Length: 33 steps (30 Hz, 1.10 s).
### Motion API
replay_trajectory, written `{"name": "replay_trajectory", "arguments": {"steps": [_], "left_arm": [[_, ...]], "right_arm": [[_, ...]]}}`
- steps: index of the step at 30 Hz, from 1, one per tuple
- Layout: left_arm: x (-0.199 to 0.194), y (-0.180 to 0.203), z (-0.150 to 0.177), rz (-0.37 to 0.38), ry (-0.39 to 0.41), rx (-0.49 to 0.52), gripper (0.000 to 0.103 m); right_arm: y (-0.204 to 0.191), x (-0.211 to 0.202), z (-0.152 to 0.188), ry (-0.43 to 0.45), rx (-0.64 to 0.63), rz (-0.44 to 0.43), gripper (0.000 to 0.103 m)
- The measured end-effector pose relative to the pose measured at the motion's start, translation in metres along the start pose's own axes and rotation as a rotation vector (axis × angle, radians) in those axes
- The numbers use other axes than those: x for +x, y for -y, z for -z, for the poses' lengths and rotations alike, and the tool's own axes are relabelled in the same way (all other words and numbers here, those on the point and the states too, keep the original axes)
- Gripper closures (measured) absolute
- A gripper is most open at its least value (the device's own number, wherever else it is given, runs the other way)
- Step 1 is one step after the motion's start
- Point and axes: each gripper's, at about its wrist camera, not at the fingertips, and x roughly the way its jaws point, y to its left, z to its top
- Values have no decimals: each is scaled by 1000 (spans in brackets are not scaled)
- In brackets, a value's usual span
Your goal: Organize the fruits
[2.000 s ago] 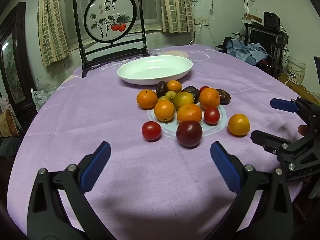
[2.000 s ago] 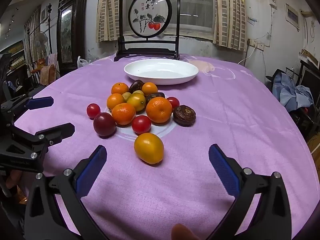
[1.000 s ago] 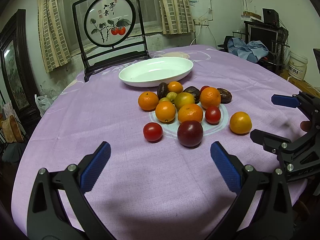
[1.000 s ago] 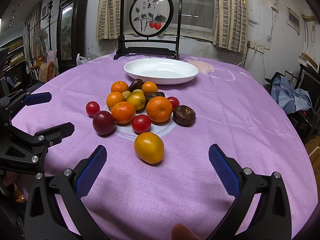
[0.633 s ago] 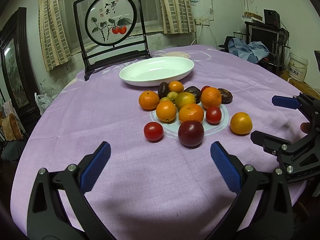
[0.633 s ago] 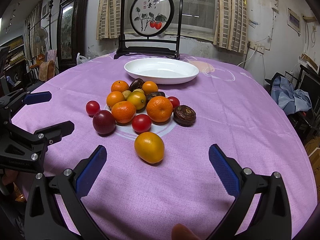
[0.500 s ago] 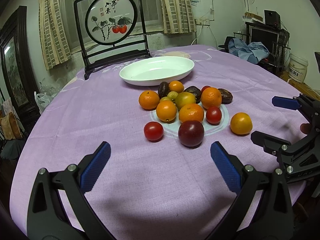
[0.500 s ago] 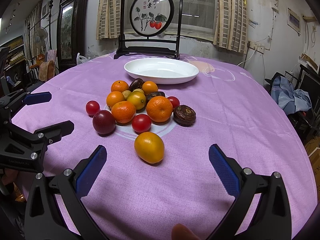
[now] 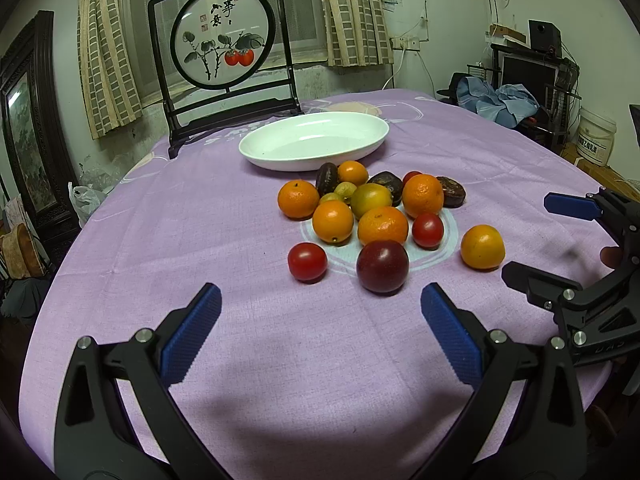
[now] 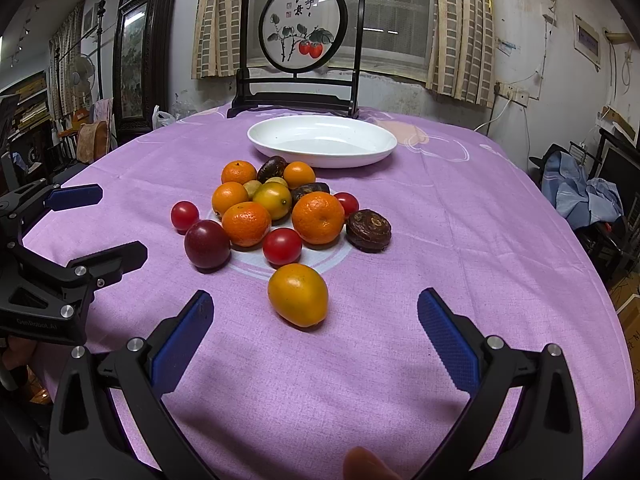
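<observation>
A pile of fruit (image 9: pixel 372 208) lies mid-table on the purple cloth: several oranges, red tomatoes, dark fruits and a dark purple plum (image 9: pixel 382 266). One orange-yellow fruit (image 10: pixel 298 294) lies apart, just ahead of my right gripper (image 10: pixel 316 334), which is open and empty. My left gripper (image 9: pixel 320 332) is open and empty, with the plum and a red tomato (image 9: pixel 307 261) just ahead. An empty white oval dish (image 9: pixel 314 146) stands behind the pile; it also shows in the right wrist view (image 10: pixel 322 141).
A framed round painting on a black stand (image 9: pixel 224 56) stands at the table's far edge. The round table's purple cloth (image 9: pixel 180 220) drops off left and right. Room furniture and clothes (image 10: pixel 580 192) lie beyond the table.
Both grippers stay open and nearly still. The left wrist view has drifted slightly, so the fruit sits a touch more to the right.
</observation>
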Motion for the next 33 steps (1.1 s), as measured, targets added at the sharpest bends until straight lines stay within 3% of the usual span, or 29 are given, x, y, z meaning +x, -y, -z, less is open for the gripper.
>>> {"name": "replay_trajectory", "arguments": {"steps": [19,26,33], "left_arm": [[1,1,-1,2,-1,-1,2],[1,2,0,4,-2,-2,2],[1,3,0,6,-2,-3,2]], "right_arm": [[0,2,-1,-16,-12,-2,1],[15,5,-2,-40,66,-80,1],[3,-1,-1,-11,21,-24,1]]}}
